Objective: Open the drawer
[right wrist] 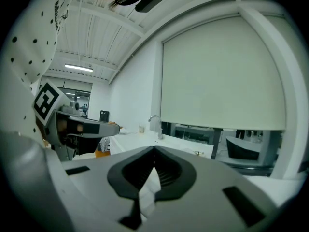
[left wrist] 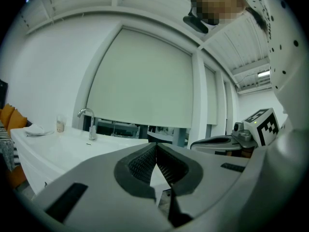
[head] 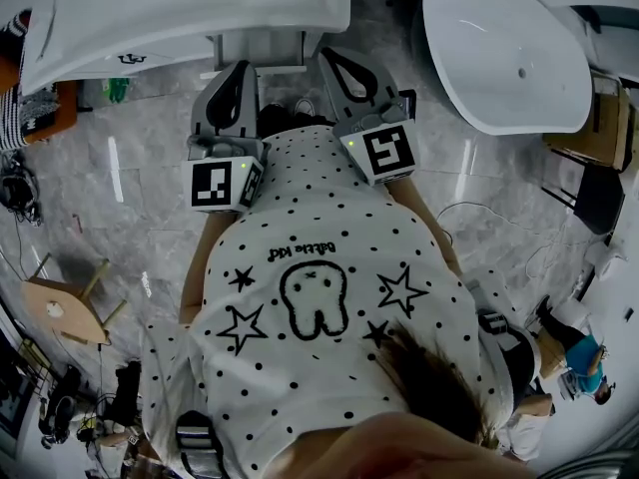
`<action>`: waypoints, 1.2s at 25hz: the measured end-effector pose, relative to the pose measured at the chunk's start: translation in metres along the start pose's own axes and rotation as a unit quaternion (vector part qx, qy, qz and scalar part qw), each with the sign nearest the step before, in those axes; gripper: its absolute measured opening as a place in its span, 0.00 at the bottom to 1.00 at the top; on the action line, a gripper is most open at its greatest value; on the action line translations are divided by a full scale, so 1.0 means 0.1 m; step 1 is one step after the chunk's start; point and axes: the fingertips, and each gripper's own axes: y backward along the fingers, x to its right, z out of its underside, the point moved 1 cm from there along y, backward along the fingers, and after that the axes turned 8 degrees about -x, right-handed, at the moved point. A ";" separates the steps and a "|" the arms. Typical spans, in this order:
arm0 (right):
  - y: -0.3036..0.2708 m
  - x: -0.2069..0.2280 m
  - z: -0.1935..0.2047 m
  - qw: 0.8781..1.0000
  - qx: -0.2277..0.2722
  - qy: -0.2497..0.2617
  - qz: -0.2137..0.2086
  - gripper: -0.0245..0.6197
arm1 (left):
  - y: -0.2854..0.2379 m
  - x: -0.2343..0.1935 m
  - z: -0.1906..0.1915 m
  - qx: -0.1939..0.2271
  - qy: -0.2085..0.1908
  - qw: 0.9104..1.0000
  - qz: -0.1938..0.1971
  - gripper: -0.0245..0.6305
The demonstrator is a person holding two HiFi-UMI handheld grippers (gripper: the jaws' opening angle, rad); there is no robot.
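In the head view both grippers are held close in front of a dotted white shirt and point at a white sink counter (head: 180, 13). My left gripper (head: 240, 68) is shut with nothing in it; in its own view the ribbed pads (left wrist: 145, 163) meet at the tip of my left gripper (left wrist: 156, 146). My right gripper (head: 329, 56) is beside it, also shut and empty, and its jaws touch at the tip of my right gripper (right wrist: 154, 151). Neither touches the counter. No drawer front can be made out in any view.
A faucet (left wrist: 89, 124) stands on the counter top (left wrist: 72, 149) under a drawn roller blind (left wrist: 145, 81). A large white basin (head: 509, 58) lies at the right. A wooden stool (head: 65, 307) stands on the grey floor at the left, and people (head: 574, 352) are at the lower right.
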 end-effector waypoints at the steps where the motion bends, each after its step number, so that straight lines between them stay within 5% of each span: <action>1: 0.01 -0.01 0.01 1.000 0.000 0.000 -0.001 0.06 | 0.01 0.01 0.01 -0.003 0.001 1.000 -0.001 0.05; 30: 0.09 0.10 0.04 1.000 0.004 -0.007 0.004 0.06 | -0.01 0.07 0.01 0.001 0.014 1.000 -0.008 0.05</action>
